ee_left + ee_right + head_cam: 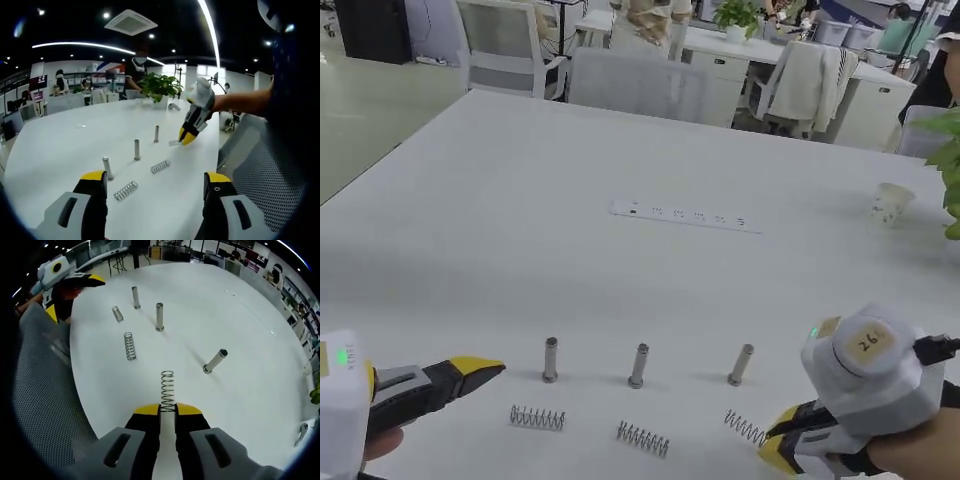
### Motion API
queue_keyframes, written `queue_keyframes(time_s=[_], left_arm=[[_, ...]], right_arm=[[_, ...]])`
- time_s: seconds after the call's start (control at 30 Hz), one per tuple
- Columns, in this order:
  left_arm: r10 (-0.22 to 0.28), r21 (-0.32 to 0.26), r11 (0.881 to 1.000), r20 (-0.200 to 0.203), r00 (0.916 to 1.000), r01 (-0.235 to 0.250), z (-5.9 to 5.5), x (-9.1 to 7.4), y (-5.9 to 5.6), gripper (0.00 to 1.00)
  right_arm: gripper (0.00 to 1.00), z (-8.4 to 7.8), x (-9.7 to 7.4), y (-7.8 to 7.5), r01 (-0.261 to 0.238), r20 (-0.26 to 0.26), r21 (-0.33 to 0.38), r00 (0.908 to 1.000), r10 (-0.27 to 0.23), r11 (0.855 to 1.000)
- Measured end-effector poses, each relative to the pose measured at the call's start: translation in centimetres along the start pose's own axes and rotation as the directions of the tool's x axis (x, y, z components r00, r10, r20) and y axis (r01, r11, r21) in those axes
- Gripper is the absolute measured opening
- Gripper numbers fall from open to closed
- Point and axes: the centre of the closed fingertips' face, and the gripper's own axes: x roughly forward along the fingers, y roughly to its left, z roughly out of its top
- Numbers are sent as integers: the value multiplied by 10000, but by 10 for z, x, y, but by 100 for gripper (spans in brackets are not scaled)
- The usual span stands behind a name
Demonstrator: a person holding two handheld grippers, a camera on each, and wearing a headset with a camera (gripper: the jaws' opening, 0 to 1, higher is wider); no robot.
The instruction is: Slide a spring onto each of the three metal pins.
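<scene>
Lower right, head view — spring pickup
Right tool [775, 447] clenched on spring [745, 428], left tool [156, 176] released — next, thread it over nearest pin [741, 364].

Three pins [550, 360] [638, 366] [741, 365], three springs [537, 418] [643, 438] [745, 427], one power strip [685, 215], one cup [890, 204]

Three metal pins stand up in a row near the front edge of the white table [470, 200]: the left pin [550, 358], the middle pin [639, 364] and the right pin [741, 363]. One spring lies flat just in front of each pin: the left spring [537, 418], the middle spring [643, 438] and the right spring [745, 427]. The left gripper [485, 370] is at the front left corner and points at the left pin (not touching it). The right gripper [775, 447] is at the front right, with its yellow tip on the end of the right spring. A white power strip [685, 215] lies in the middle. A paper cup [891, 203] stands by the right edge.
</scene>
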Motion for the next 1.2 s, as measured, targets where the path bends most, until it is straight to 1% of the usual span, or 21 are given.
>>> queue_keyframes(time_s=[0.07,0.13,0.27,0.47,0.63,0.83,0.87,1.0,1.2], left_arm=[[-11,4,10000,0,10000,11,0,1,0,74],[24,-20,10000,60,10000,-24,1,1,2,72],[76,-55,10000,103,9999,-76,1,1,5,68],[68,-64,10000,70,10000,-68,0,3,7,64],[-44,49,10000,53,10000,44,3,7,6,59],[-252,207,9995,40,9997,252,8,12,4,56],[-286,232,9993,38,9996,285,8,13,4,55],[-433,304,9986,74,9990,431,12,16,2,52],[-664,410,9970,108,9977,659,16,22,-2,48]], right_arm=[[8,2,-1,2,11,-4,-76,10000,-11,10000],[8,8,-4,4,-2,112,-154,9999,4,9999],[8,19,-9,13,-220,331,-341,9992,231,9992],[8,34,-12,24,-497,499,-792,9973,538,9956],[8,50,-12,39,-796,513,-1536,9948,884,9849],[8,67,-13,49,-919,608,-2056,9925,1065,9743],[8,70,-13,50,-927,620,-2215,9921,1089,9707],[8,79,-15,58,-1046,628,-2559,9902,1245,9610],[8,93,-16,70,-1237,778,-2871,9853,1519,9499]])
